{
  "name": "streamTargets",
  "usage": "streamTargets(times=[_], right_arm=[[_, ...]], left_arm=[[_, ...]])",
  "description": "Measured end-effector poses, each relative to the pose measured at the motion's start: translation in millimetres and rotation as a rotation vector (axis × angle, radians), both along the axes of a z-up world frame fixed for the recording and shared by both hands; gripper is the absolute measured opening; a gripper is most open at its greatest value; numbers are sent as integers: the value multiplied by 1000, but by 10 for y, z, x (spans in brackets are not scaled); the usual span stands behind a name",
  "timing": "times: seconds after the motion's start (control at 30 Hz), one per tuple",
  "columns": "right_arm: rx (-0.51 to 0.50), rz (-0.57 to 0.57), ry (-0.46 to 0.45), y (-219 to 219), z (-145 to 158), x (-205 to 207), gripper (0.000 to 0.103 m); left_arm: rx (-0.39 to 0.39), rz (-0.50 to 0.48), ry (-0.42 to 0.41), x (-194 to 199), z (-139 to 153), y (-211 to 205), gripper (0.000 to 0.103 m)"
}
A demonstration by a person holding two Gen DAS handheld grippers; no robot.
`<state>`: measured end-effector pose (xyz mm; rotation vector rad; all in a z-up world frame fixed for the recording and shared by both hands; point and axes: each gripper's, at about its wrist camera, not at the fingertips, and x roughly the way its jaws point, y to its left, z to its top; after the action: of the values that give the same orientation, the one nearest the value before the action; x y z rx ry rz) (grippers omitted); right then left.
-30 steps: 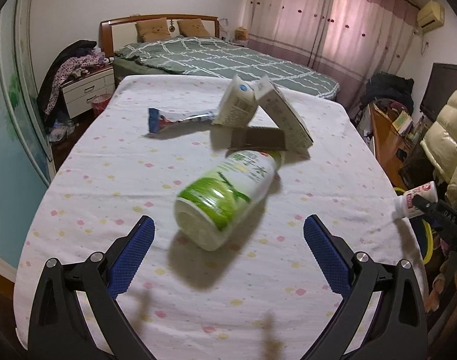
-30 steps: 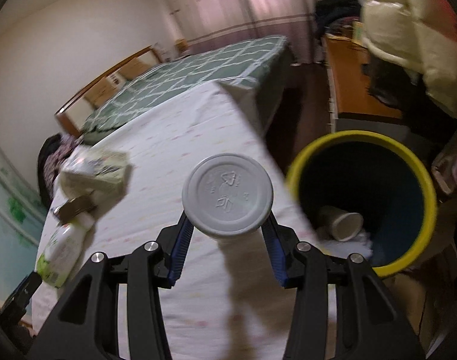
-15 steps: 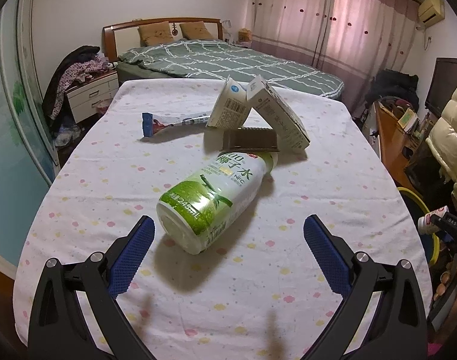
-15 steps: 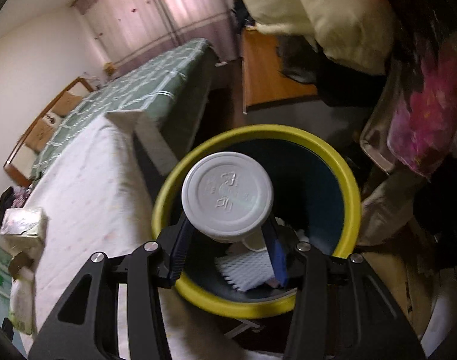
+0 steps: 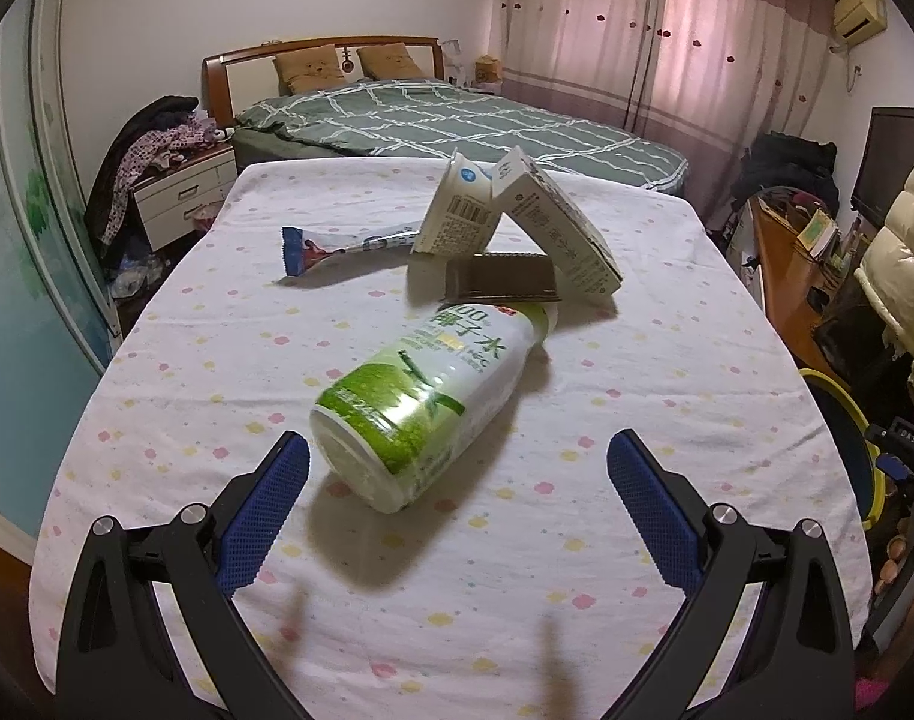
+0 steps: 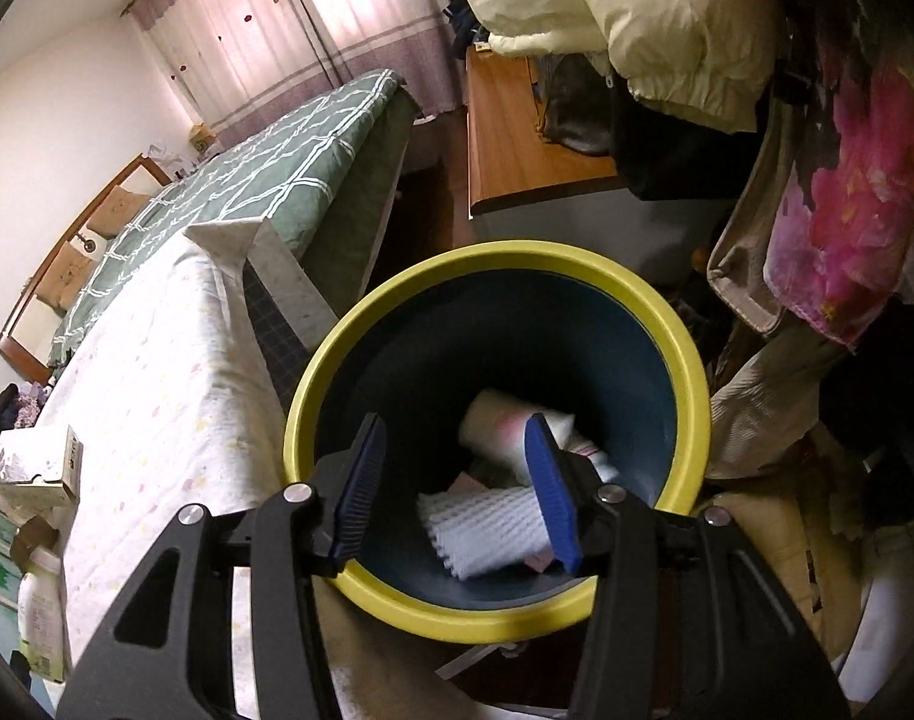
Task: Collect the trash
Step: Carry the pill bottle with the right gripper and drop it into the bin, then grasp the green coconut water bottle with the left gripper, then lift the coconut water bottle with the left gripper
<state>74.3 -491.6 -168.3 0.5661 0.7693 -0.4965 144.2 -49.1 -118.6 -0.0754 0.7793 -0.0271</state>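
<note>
My right gripper [image 6: 452, 429] hangs open over the yellow-rimmed bin [image 6: 505, 255], and nothing is between its blue pads. A white bottle [image 6: 499, 426] lies inside the bin on white foam netting [image 6: 481, 531]. My left gripper [image 5: 456, 450] is open above the spotted tablecloth [image 5: 217, 360]. A green-and-white bottle [image 5: 433, 402] lies on its side just ahead of it, its base between the fingertips and untouched. Behind the bottle are a brown packet [image 5: 499, 279], two leaning cartons [image 5: 457, 210] [image 5: 559, 234] and a blue wrapper [image 5: 337, 246].
The bin stands on the floor at the table's right edge [image 5: 841, 396]. A wooden desk [image 6: 517, 144], a cream jacket [image 6: 637, 18] and flowered fabric [image 6: 847, 180] crowd around it. A green bed [image 5: 457, 120] lies beyond the table. A hand [image 5: 907, 558] shows at the far right.
My right gripper swung from over the table to above the bin. The white bottle left its jaws and now lies in the bin. The left gripper barely moved.
</note>
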Motion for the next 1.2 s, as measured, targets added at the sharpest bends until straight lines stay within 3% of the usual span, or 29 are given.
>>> streamTargets(times=[0.37, 0.8, 0.9, 1.0, 1.1, 1.2], right_arm=[[-31, 17, 8, 93, 13, 72, 48], [-31, 26, 12, 110, 22, 93, 48], [-20, 27, 10, 100, 13, 91, 48], [-20, 28, 6, 98, 15, 89, 48], [-20, 32, 4, 103, 13, 88, 48], [-18, 32, 1, 104, 13, 83, 48]], left_arm=[[-63, -6, 46, 238, -193, 365, 98], [-41, -199, 101, 624, -410, 201, 98], [-32, -207, 81, 600, -382, 188, 98], [-29, -214, 67, 567, -370, 199, 85], [-30, -242, 71, 549, -384, 191, 65], [-14, -264, 58, 496, -362, 175, 60]])
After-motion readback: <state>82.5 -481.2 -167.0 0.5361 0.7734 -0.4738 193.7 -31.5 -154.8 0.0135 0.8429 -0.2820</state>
